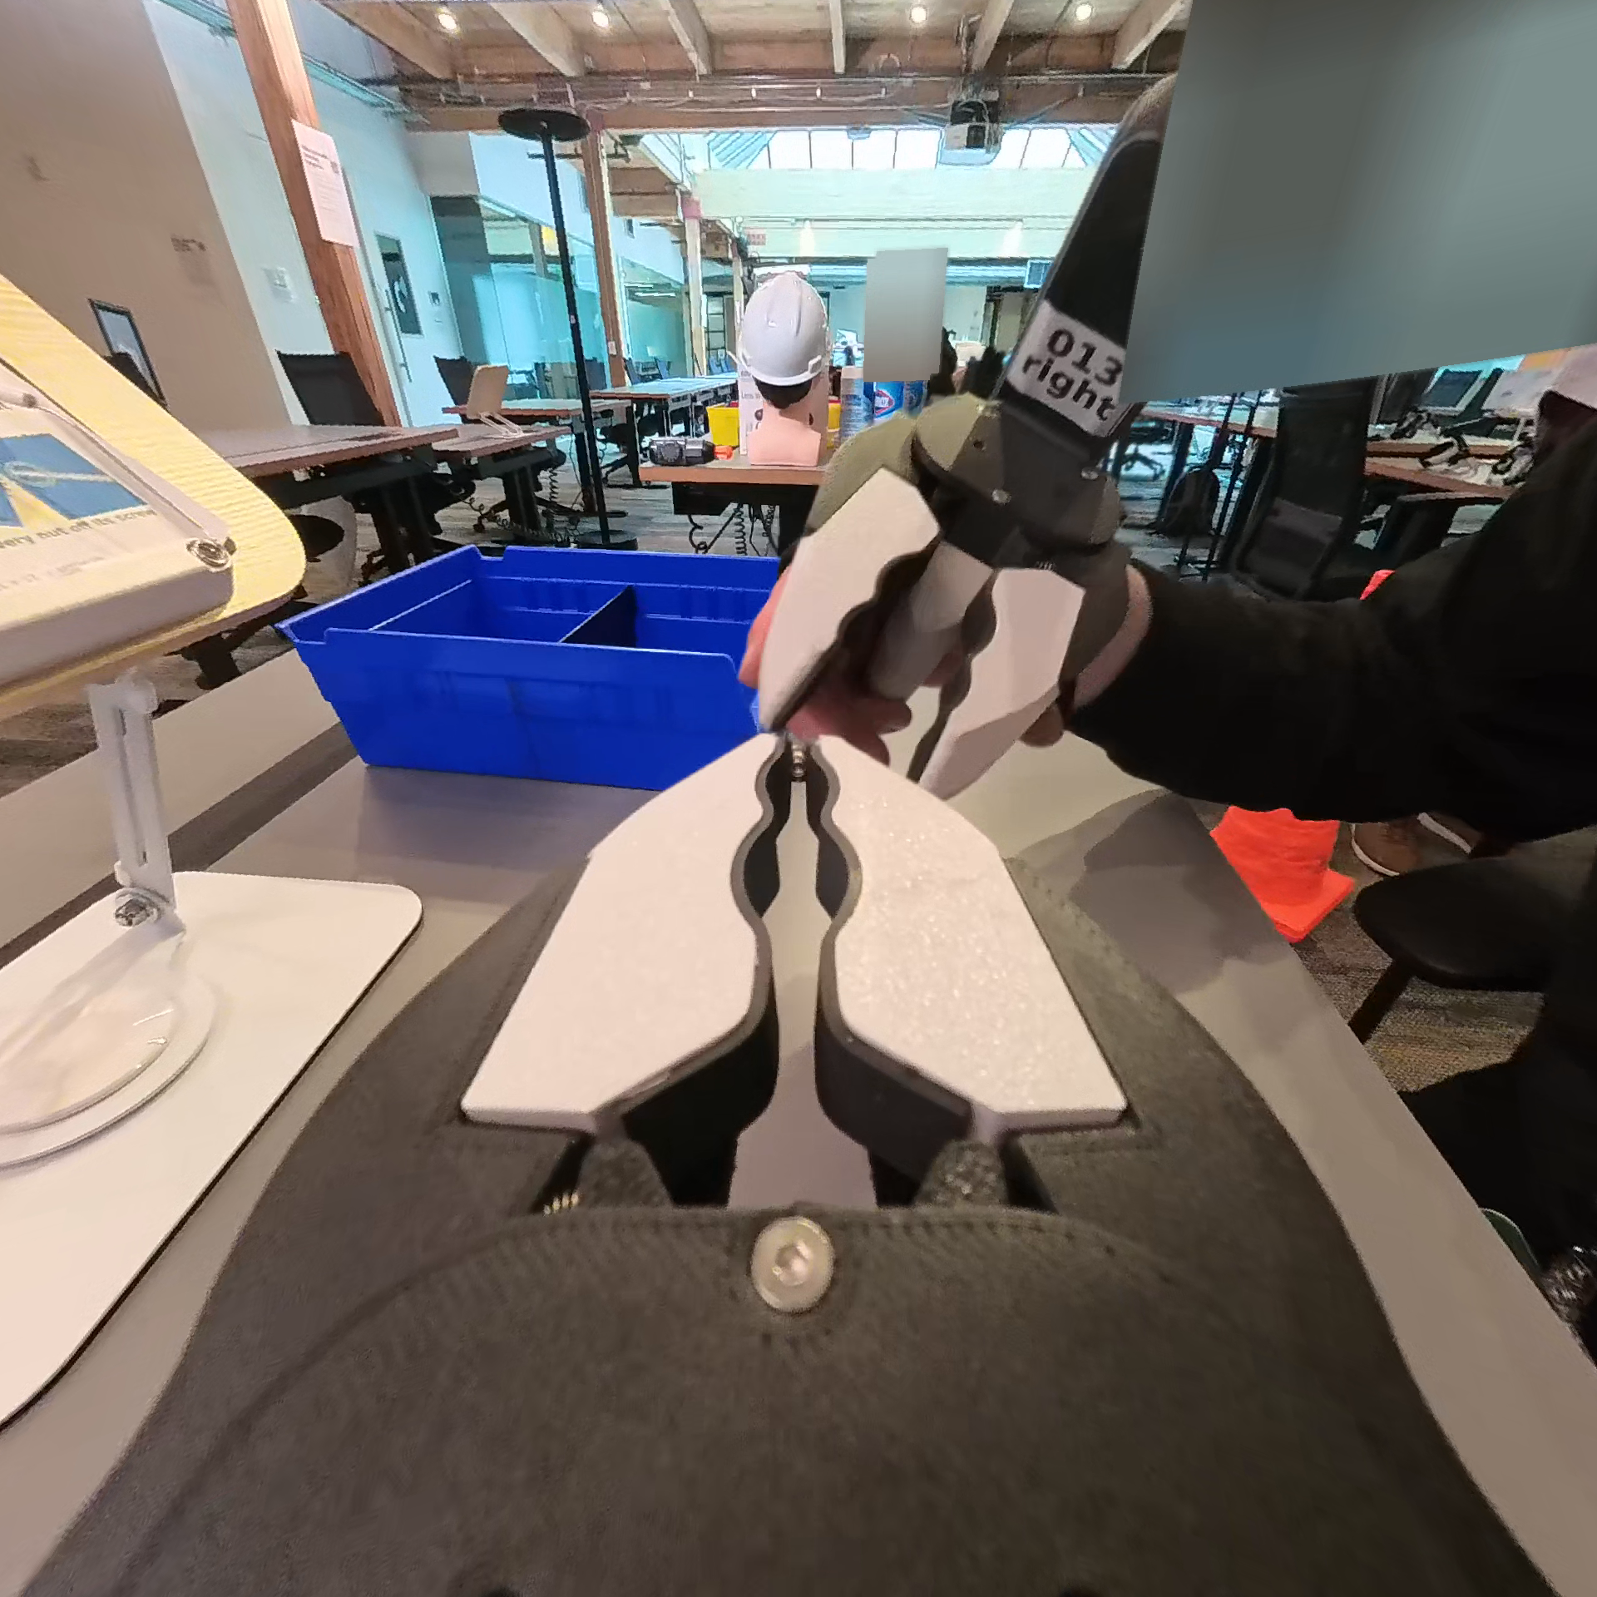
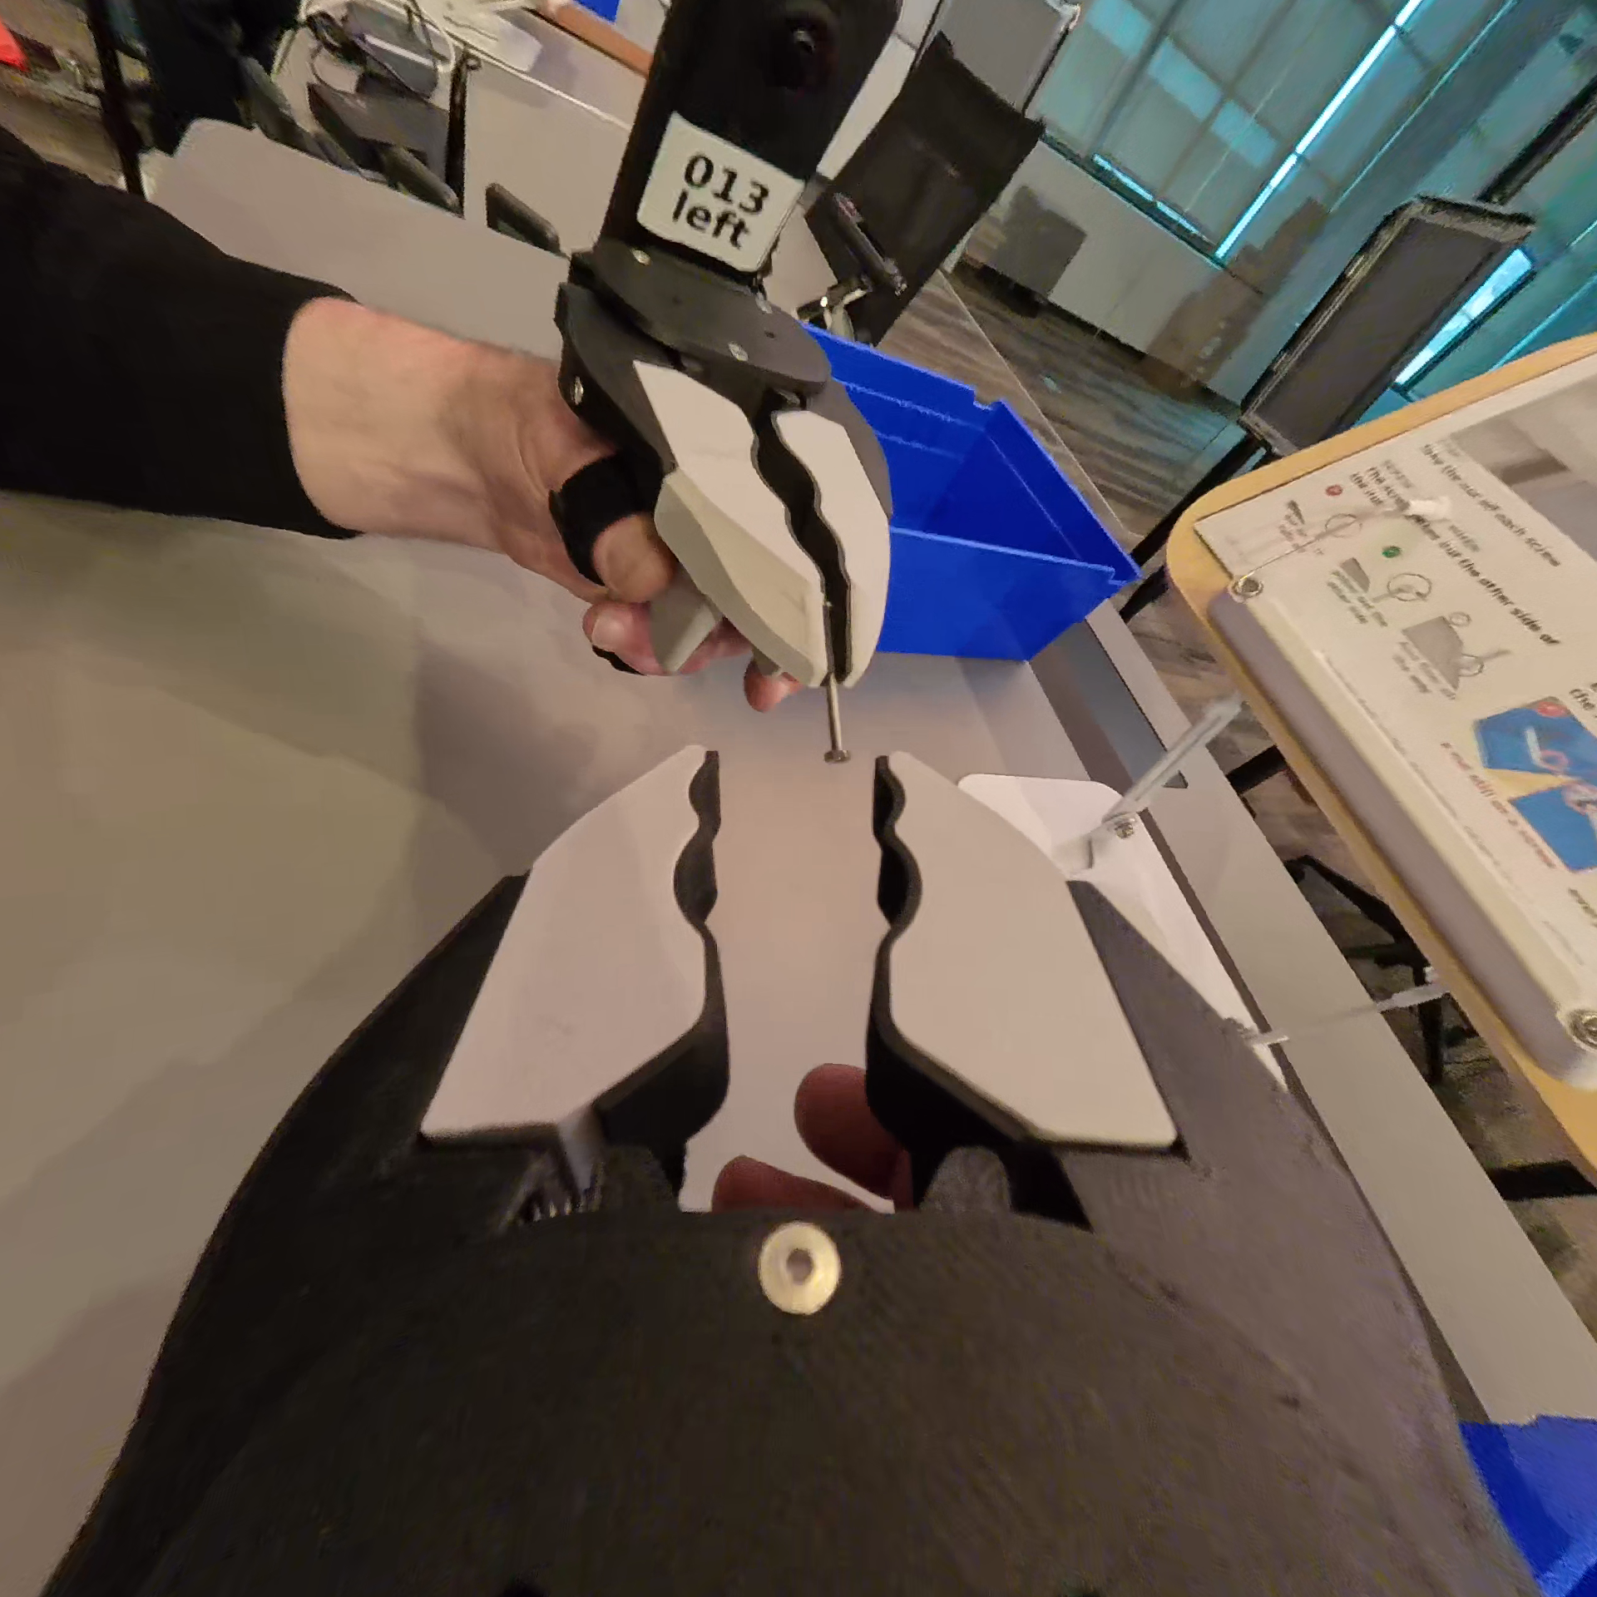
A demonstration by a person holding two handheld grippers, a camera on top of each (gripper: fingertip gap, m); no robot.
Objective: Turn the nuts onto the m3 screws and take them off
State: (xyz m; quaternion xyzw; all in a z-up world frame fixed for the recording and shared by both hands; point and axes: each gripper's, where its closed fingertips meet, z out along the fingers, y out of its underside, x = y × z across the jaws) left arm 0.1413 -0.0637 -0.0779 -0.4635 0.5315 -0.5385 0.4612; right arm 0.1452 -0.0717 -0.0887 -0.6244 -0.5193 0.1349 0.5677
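My left gripper (image 1: 797, 753) is shut on a thin metal m3 screw (image 1: 796, 764) at its fingertips. In the right wrist view the left gripper (image 2: 831, 670) holds the screw (image 2: 833, 717) pointing out of its tips, with a small wider end (image 2: 836, 758) that may be a nut or the head. My right gripper (image 2: 795, 762) is open and empty, its gap facing the screw's end, which is just in front of the right fingertip (image 2: 894, 765). It also shows in the left wrist view (image 1: 851, 747), open, close above my left fingertips.
A blue divided bin (image 1: 536, 657) stands on the grey table (image 1: 449, 830) beyond the grippers; it also shows in the right wrist view (image 2: 968, 536). An instruction board on a white stand (image 1: 138, 830) is at the left. An orange cone (image 1: 1279, 864) is on the floor. Left and right tips are no more than a few centimetres apart.
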